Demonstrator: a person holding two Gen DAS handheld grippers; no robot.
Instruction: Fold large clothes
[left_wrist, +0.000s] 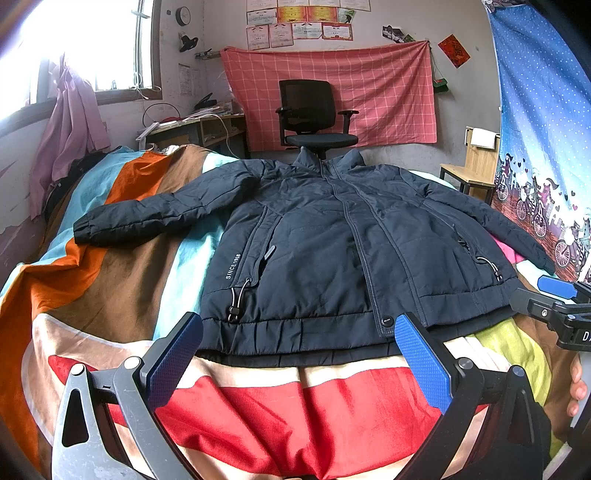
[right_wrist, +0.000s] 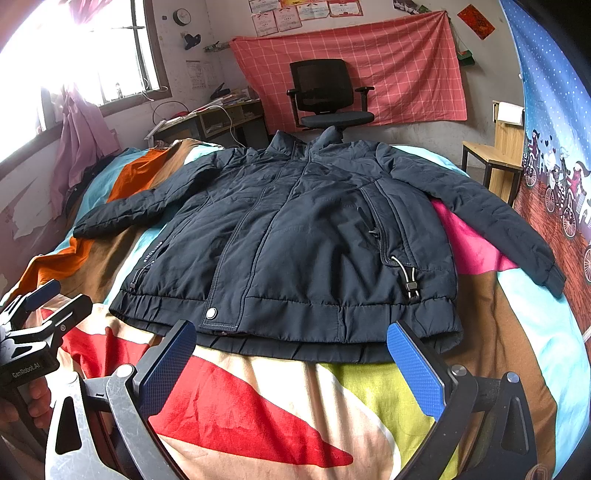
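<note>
Jacket (left_wrist: 332, 240) lying flat, front up, sleeves spread, on striped bedspread (left_wrist: 258, 406); left gripper (left_wrist: 299, 354) and right gripper (right_wrist: 291, 358) both spread wide, grasping nothing.

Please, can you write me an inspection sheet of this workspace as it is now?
Surface: bed with striped multicolour cover, rumpled.
Job's things: dark jacket lies flat, front up, closed, both sleeves spread out.
Clutter: nothing seen on the bed beside the jacket.
Grippers: left tongs open, empty, near the hem; right tongs open, empty, near the hem.
Cables: white cable at the desk.
Surroundings: office chair, wooden chair, window.
</note>
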